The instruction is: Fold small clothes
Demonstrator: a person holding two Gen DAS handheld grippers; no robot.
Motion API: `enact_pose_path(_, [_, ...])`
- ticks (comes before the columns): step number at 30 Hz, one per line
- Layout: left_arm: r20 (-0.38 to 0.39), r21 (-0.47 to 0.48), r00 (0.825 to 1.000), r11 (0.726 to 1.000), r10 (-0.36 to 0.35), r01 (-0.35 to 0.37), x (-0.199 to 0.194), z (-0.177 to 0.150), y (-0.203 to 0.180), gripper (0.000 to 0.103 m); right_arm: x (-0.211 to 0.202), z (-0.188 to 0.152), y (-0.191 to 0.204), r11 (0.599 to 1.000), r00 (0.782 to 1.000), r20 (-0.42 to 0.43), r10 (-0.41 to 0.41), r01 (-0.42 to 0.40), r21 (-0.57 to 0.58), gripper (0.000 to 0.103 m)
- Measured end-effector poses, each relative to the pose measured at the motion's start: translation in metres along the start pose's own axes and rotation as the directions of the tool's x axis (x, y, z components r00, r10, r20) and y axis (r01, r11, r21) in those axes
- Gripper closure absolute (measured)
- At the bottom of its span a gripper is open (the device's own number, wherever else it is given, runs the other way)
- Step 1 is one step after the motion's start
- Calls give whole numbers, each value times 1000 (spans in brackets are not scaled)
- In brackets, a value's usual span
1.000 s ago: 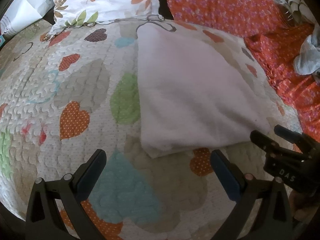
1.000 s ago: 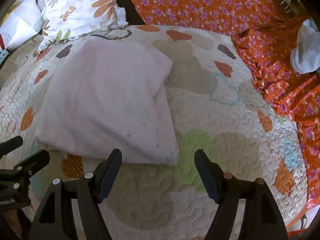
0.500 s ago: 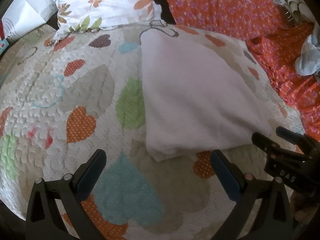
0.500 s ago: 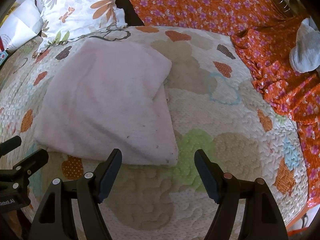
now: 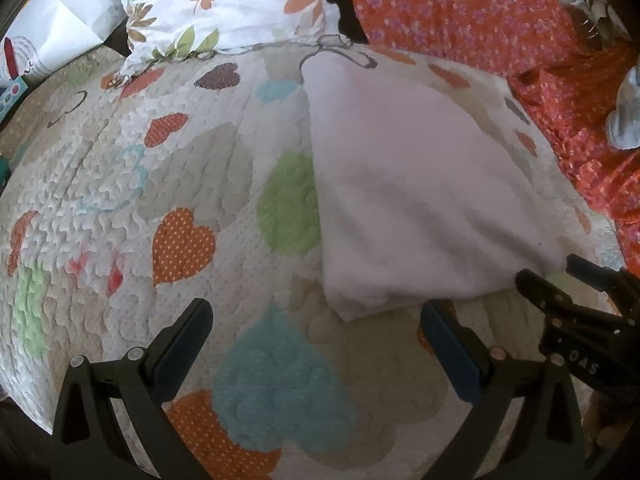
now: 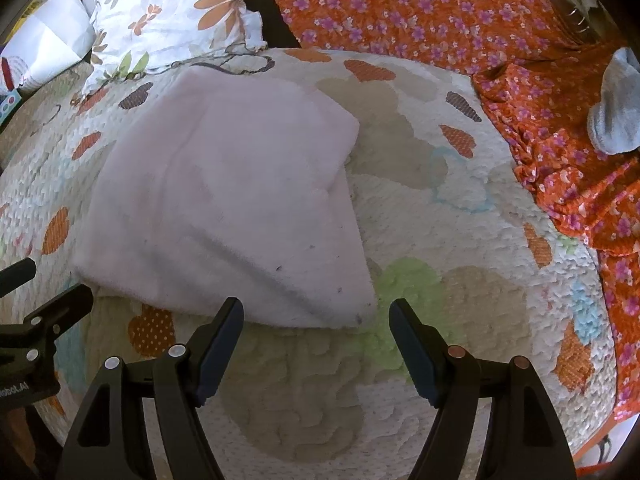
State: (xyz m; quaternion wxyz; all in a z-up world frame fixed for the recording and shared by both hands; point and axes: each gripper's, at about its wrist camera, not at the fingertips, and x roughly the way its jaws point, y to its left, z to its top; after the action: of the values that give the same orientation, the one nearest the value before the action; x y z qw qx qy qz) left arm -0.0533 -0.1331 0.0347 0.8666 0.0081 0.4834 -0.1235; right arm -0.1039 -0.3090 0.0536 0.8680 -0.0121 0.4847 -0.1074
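A pale pink folded cloth point(image 5: 416, 200) point(image 6: 232, 208) lies flat on the heart-patterned quilt point(image 5: 168, 184) point(image 6: 460, 248). My left gripper point(image 5: 316, 320) hovers open just short of the cloth's near left corner, nothing between its fingers. In the right wrist view, my right gripper point(image 6: 316, 320) stands open over the cloth's near right corner, its pads clear of the fabric. Each gripper shows at the edge of the other's view: the right gripper point(image 5: 568, 280) at the cloth's near right corner, the left gripper point(image 6: 44, 292) at its near left.
A floral pillow point(image 5: 224, 4) point(image 6: 168, 12) lies at the back left, with a white paper bag point(image 5: 60, 28) beside it. Orange flowered fabric point(image 5: 472, 8) point(image 6: 420, 12) covers the back and right side. A grey sock point(image 6: 616, 116) point(image 5: 624, 120) rests on it at far right.
The left wrist view has tilted slightly, so the cloth and quilt sit a little lower in frame. Both grippers stay open; the cloth has not moved.
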Motion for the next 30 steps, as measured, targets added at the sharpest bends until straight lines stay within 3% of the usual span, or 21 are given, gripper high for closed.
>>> enact_pose_path(30, [-14, -28, 1000, 1000, 11, -12, 1, -1, 10, 0, -3, 1, 6, 1000, 1000, 6, 18, -18, 13, 23])
